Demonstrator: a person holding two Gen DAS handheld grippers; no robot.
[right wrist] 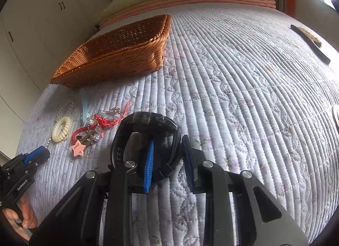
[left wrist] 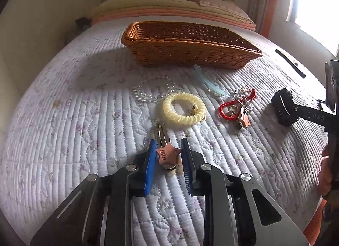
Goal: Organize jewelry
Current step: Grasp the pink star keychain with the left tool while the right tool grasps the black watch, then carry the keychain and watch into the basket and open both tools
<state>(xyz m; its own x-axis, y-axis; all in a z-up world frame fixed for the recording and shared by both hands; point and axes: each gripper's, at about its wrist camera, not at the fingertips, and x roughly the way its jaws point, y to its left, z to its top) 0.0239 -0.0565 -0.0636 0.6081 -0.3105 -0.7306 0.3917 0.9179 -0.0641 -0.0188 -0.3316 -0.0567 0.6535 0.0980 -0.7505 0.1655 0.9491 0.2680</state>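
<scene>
Left gripper straddling pink star hair clip, jaws parted, lining up grasp. Right gripper straddling black watch, not clenched. Wicker basket waiting far.

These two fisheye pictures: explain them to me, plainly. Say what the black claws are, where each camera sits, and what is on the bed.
The claws are hand-held two-finger grippers with blue pads, one per hand; each carries a camera looking along its fingers.

The left wrist view shows the left gripper open around a pink star hair clip lying on the quilt. The right wrist view shows the right gripper open, one finger inside the loop of a black watch, the other outside.

Also on the quilt are a cream spiral hair tie, a clear bead bracelet, a tangle of red cord and crystals and a wicker basket.
</scene>
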